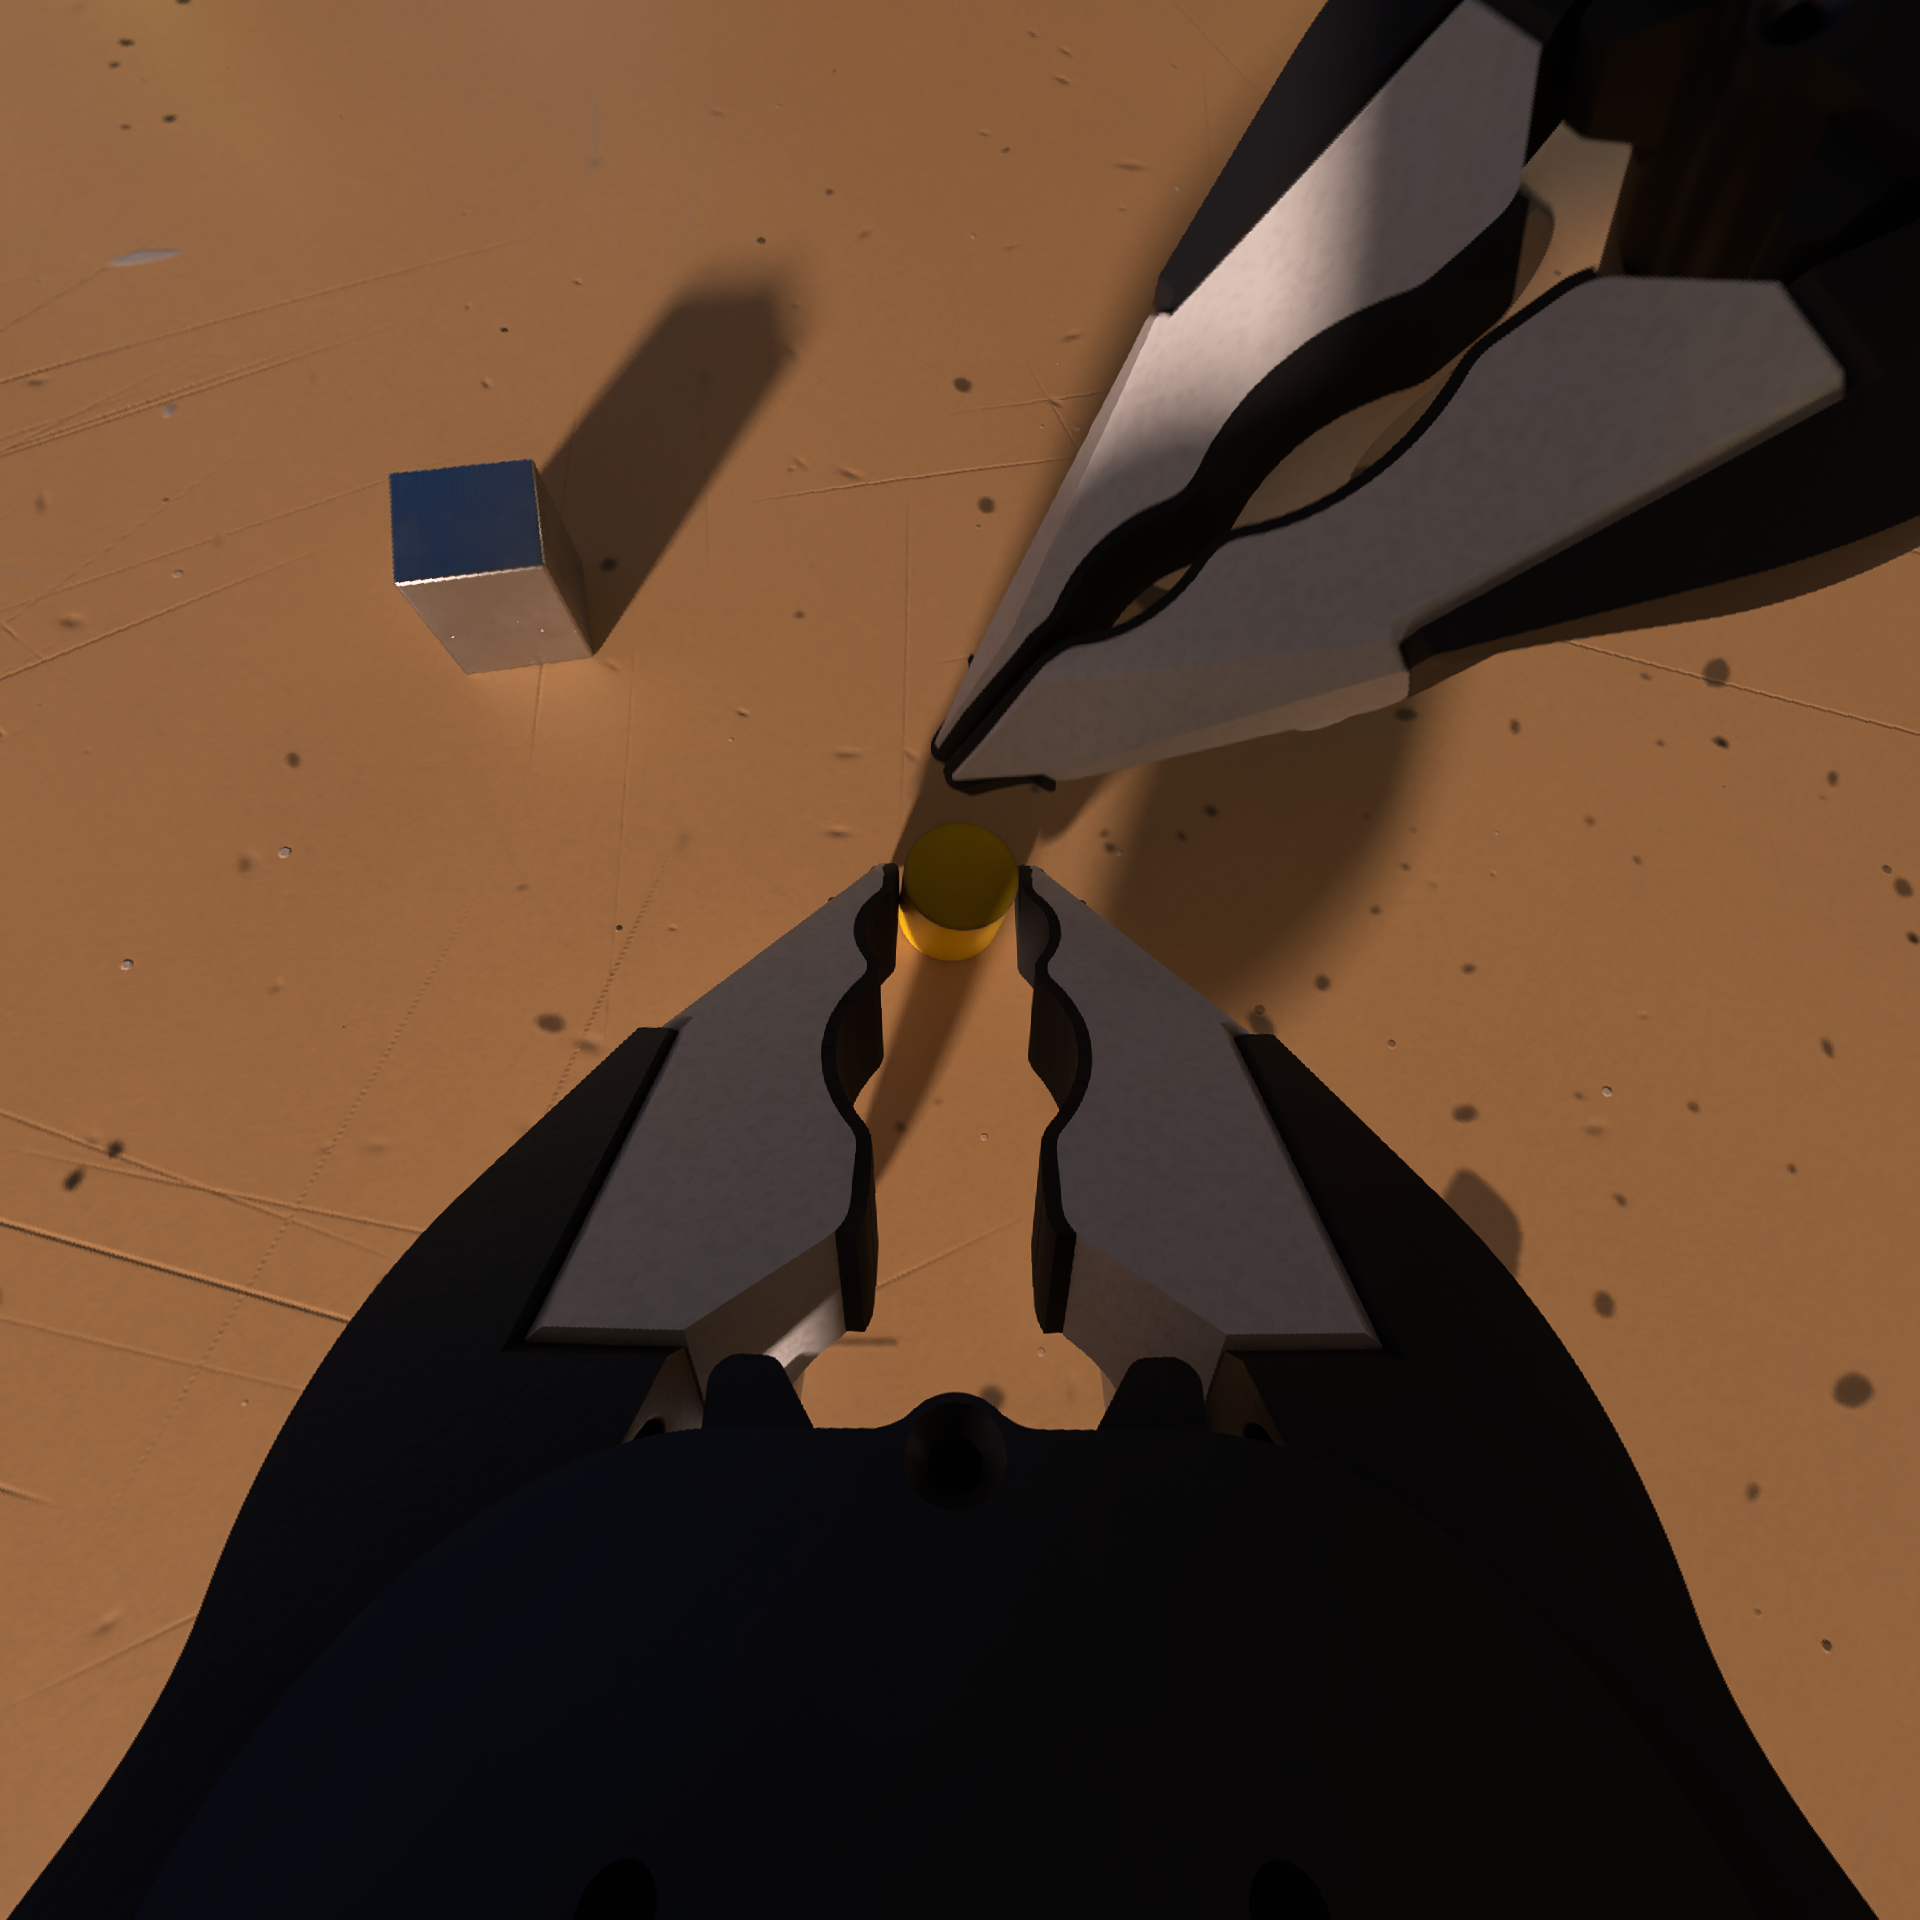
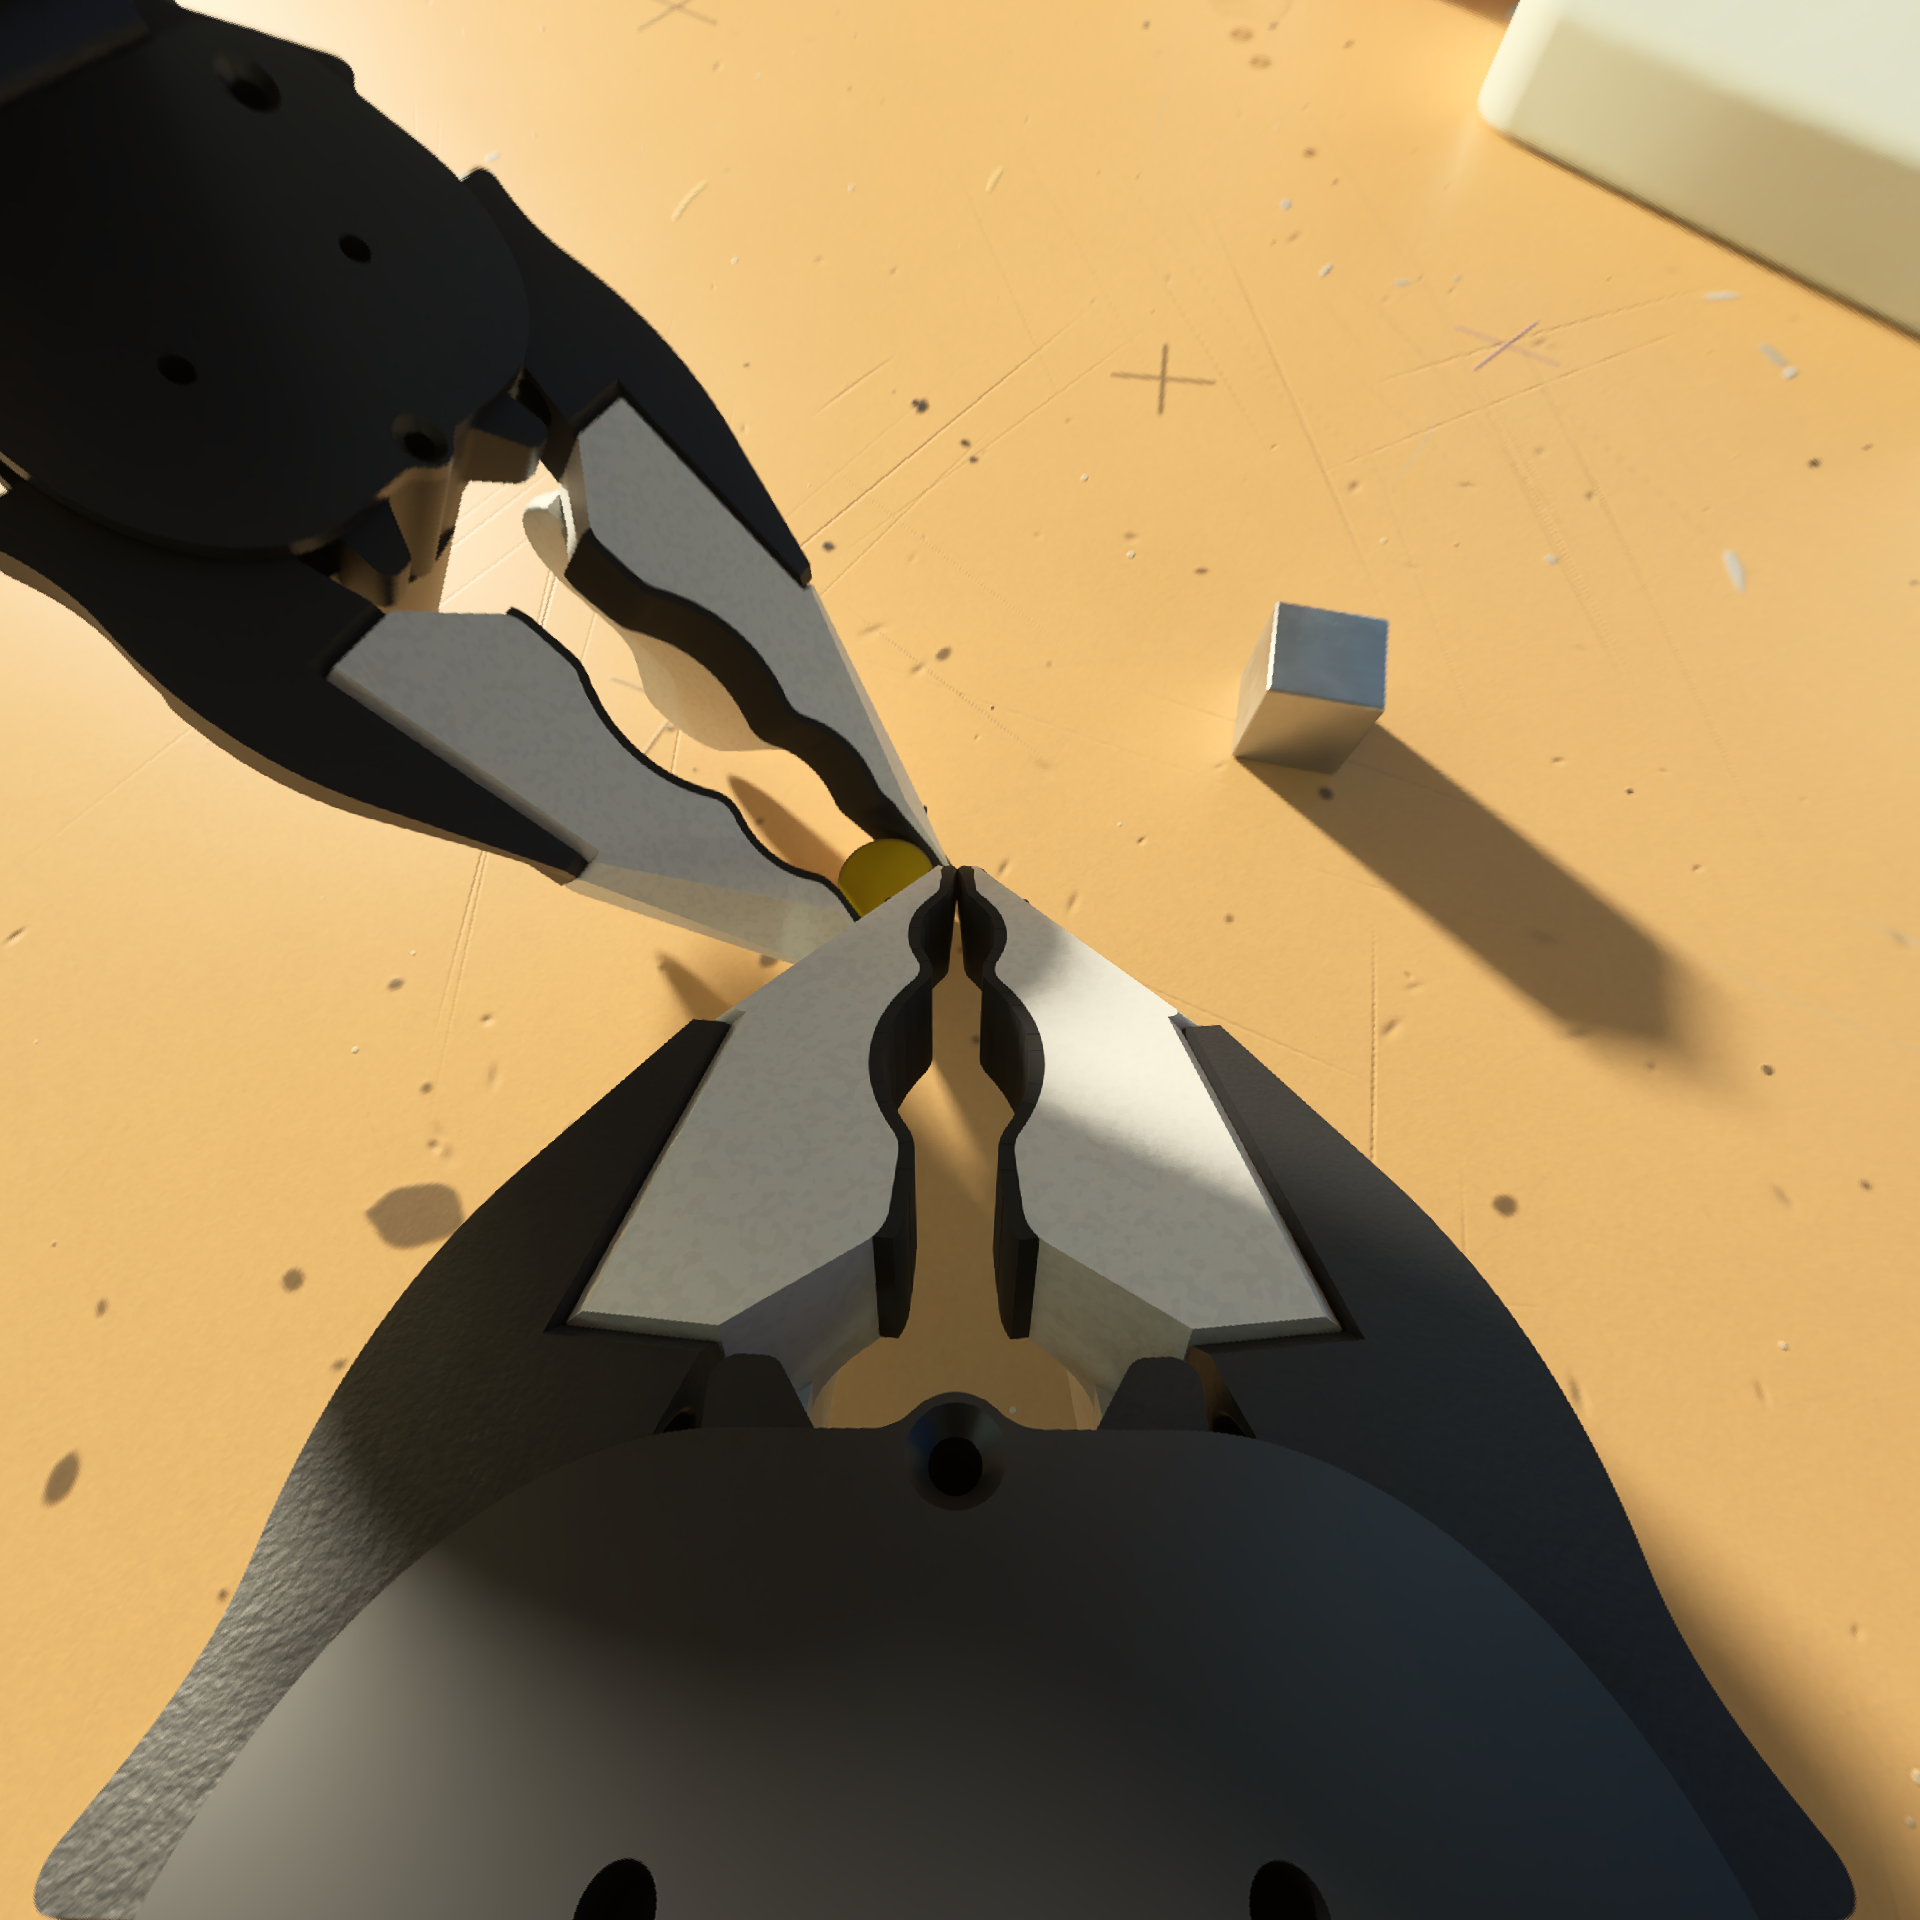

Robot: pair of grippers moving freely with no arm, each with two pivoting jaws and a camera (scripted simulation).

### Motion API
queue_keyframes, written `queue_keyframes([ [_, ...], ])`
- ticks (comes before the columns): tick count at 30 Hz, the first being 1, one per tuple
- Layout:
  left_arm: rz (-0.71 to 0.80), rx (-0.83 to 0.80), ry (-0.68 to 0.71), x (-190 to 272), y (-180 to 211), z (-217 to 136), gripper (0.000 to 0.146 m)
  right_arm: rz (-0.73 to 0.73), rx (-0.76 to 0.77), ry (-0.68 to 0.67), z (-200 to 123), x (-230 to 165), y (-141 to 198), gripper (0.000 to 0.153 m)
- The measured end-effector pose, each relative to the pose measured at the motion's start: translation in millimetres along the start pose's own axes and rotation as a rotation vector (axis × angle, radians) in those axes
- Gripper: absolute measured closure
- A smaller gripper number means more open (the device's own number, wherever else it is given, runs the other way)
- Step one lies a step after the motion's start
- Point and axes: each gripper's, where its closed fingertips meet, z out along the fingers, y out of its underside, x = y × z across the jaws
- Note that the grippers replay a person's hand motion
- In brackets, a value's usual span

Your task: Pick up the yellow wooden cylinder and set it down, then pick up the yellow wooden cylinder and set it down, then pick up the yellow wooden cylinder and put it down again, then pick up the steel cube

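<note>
A small yellow cylinder (image 1: 956,883) stands upright between the fingertips of my left gripper (image 1: 958,896). Both pads touch its sides, so the gripper is shut on it, low over the tan table (image 1: 312,987). I cannot tell whether its base touches the surface. In the right wrist view the cylinder (image 2: 878,868) shows between the left gripper's (image 2: 894,889) tips. My right gripper (image 2: 956,878) is shut and empty, its tips just beyond the cylinder; it also shows in the left wrist view (image 1: 948,766). The steel cube (image 1: 488,561) (image 2: 1314,686) sits apart on the table.
A pale cream block (image 2: 1714,135) lies at the far right corner in the right wrist view. The table is scratched and speckled. The cube casts a long shadow (image 2: 1507,883) away from the grippers.
</note>
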Motion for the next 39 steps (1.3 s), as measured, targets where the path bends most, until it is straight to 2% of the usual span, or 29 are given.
queue_keyframes([
  [5,-0.001,0.000,0.000,0,0,0,0.124,0.009,0.038,-0.050,0,-9,-6,0.153],
  [8,0.001,-0.001,-0.001,0,0,0,0.124,0.001,-0.007,-0.019,2,-3,1,0.153],
  [10,-0.003,0.000,-0.001,0,0,0,0.124,-0.007,0.017,0.014,-3,1,-4,0.153],
  [18,-0.003,0.000,-0.002,0,0,0,0.124,0.023,0.085,-0.006,-8,0,-13,0.153],
  [22,-0.004,-0.001,-0.003,0,0,0,0.124,0.059,0.019,-0.038,0,-1,0,0.153],
  [27,-0.005,0.000,-0.003,-1,0,0,0.124,0.056,0.109,-0.010,-11,2,-15,0.153],
  [30,-0.005,0.000,-0.002,-1,0,0,0.124,0.068,0.015,-0.037,1,-2,0,0.153],
  [35,-0.008,0.000,-0.002,-1,0,0,0.124,0.072,0.098,-0.024,-8,1,-14,0.153],
  [39,-0.010,0.000,-0.001,-1,0,0,0.124,0.066,0.004,-0.024,3,-1,2,0.153],
])
